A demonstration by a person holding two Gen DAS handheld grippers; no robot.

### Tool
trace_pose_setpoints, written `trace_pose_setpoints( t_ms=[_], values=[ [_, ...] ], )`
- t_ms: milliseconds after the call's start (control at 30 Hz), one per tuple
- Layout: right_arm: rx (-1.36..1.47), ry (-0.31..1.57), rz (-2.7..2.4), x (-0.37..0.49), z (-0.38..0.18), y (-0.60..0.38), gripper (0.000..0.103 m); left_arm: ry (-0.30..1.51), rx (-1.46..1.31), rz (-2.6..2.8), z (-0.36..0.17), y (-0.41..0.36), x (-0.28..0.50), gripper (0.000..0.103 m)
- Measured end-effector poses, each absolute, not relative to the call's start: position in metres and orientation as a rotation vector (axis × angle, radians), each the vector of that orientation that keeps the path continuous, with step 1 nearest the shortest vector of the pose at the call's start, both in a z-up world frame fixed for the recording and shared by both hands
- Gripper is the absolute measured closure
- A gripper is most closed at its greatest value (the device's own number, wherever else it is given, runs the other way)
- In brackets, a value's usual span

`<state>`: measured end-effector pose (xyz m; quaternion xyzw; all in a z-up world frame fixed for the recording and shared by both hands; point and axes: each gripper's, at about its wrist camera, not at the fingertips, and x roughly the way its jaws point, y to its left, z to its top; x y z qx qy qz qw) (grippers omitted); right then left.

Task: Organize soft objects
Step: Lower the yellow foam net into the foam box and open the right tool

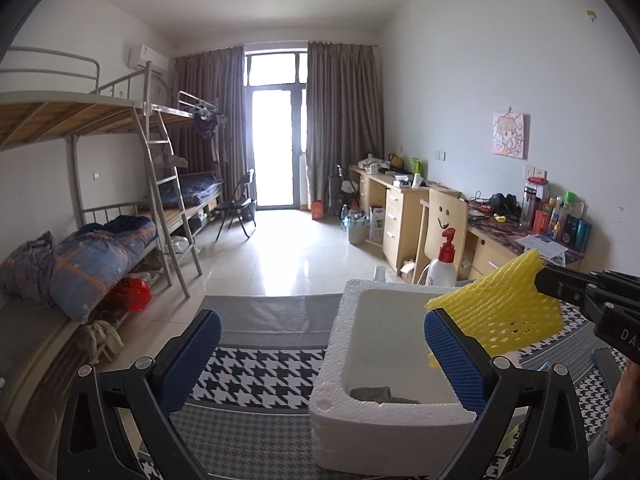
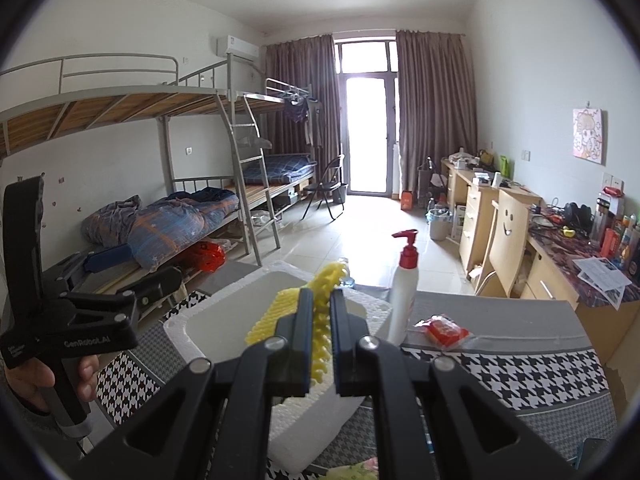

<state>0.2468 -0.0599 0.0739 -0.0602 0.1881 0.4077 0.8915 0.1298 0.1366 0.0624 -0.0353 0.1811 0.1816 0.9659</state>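
My right gripper (image 2: 321, 332) is shut on a yellow foam net (image 2: 326, 280), pinched flat between its jaws. The net (image 1: 500, 312) hangs over the right side of an open white foam box (image 1: 360, 428). In the left wrist view the right gripper (image 1: 540, 280) reaches in from the right. My left gripper (image 1: 322, 356) is open wide with nothing between its blue pads (image 1: 192, 356), its right finger over the box. A grey cloth (image 1: 372, 394) lies in the box's near corner. In the right wrist view the left gripper (image 2: 154, 262) sits left of the box (image 2: 176, 328), held by a hand.
The box stands on a table with a houndstooth cloth (image 1: 260, 376). A white bottle with a red pump (image 2: 404, 292) stands just behind the box, and a red packet (image 2: 444, 330) lies to its right. Bunk beds (image 1: 100, 256) line the left wall and desks (image 1: 400, 208) the right.
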Motion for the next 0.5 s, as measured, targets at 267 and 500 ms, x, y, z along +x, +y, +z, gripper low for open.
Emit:
trace_pose_setpoints(
  t_ms=[267,500],
  values=[
    [-0.135,0.429,0.872,0.254,0.070,-0.043,0.093,0.362,-0.072,0.418,0.051,0.142,0.116,0.001],
    [-0.140,0.456,0.883,0.255,0.066,-0.035,0.093,0.349,-0.077,0.434,0.048,0.142,0.107,0.001]
  ],
)
